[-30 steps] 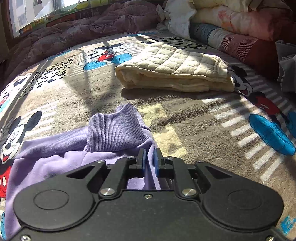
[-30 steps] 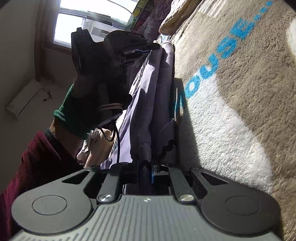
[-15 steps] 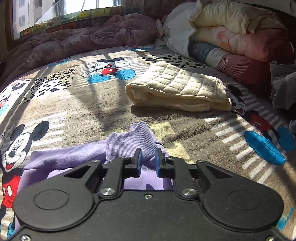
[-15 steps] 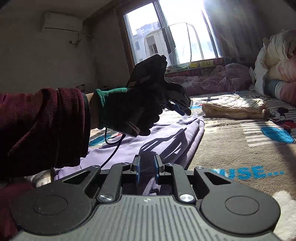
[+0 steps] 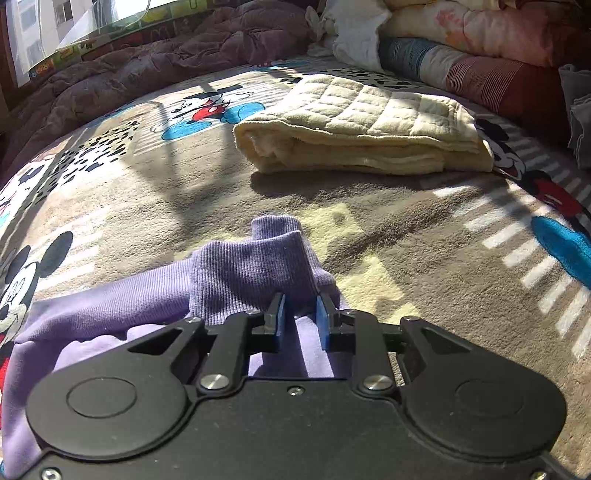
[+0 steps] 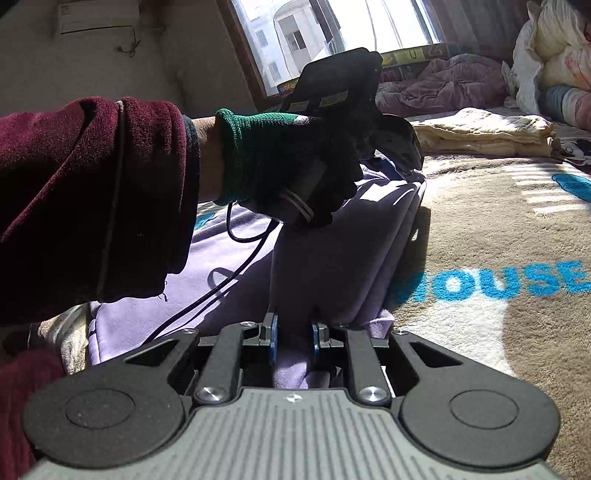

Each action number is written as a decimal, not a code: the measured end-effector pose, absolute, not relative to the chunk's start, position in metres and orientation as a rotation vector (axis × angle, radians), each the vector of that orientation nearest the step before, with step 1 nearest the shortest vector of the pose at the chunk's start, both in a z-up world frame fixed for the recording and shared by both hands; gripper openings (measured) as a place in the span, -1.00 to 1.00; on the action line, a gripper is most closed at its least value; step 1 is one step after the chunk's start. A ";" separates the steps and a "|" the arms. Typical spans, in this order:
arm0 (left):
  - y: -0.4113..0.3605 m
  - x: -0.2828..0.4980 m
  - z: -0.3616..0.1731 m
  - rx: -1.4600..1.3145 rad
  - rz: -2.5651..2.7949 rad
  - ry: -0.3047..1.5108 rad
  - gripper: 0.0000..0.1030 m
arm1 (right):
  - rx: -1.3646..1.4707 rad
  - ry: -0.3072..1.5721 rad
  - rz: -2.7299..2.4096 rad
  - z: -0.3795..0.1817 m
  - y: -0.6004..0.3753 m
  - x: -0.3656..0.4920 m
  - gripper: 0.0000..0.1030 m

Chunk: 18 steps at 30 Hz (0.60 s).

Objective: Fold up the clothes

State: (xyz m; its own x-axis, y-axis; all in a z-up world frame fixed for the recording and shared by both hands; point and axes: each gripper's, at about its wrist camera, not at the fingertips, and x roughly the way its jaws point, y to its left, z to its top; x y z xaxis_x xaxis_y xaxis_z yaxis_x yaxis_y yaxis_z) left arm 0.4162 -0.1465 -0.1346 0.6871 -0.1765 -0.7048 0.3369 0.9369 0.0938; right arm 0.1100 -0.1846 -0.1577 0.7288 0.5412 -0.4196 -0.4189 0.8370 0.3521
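Observation:
A purple sweatshirt point(image 5: 110, 310) lies on the cartoon-print bed blanket point(image 5: 406, 258), its ribbed cuff point(image 5: 251, 266) folded just ahead of my left gripper point(image 5: 300, 317). The left jaws are opening, and a fold of purple cloth still fills the gap between the blue pads point(image 5: 280, 317). In the right wrist view my right gripper point(image 6: 293, 332) is shut on the sweatshirt's edge point(image 6: 332, 258), which rises as a standing fold toward a person's gloved hand point(image 6: 295, 155) that holds the left gripper.
A folded cream quilted blanket point(image 5: 362, 125) lies further up the bed. Stacked pillows and bedding point(image 5: 480, 33) fill the far right, and a mauve comforter point(image 5: 147, 74) lies under the window. A black cable point(image 6: 221, 288) hangs from the gloved hand over the sweatshirt.
The right gripper has rolled from sideways to upright and risen with the cloth. The left gripper has sunk toward the bed; its jaws narrowed, then widened.

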 end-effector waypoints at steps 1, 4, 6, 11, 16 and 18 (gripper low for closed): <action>-0.145 0.419 -0.130 0.202 -0.291 0.788 -0.59 | 0.237 0.535 0.536 -0.157 -0.184 0.111 -0.62; -0.133 0.412 -0.099 0.138 -0.295 0.801 -0.44 | 0.226 0.519 0.539 -0.156 -0.183 0.104 -0.63; -0.115 0.386 -0.071 0.098 -0.297 0.720 -0.02 | 0.214 0.467 0.530 -0.149 -0.184 0.091 -0.62; -0.035 0.317 -0.045 -0.094 -0.249 0.635 -0.01 | 0.186 0.374 0.500 -0.138 -0.188 0.065 -0.53; 0.046 0.230 -0.052 -0.273 -0.164 0.564 0.29 | 0.205 0.369 0.470 -0.132 -0.193 0.042 -0.29; 0.072 0.198 -0.062 -0.321 -0.127 0.546 0.34 | 0.212 0.367 0.470 -0.130 -0.195 0.037 -0.18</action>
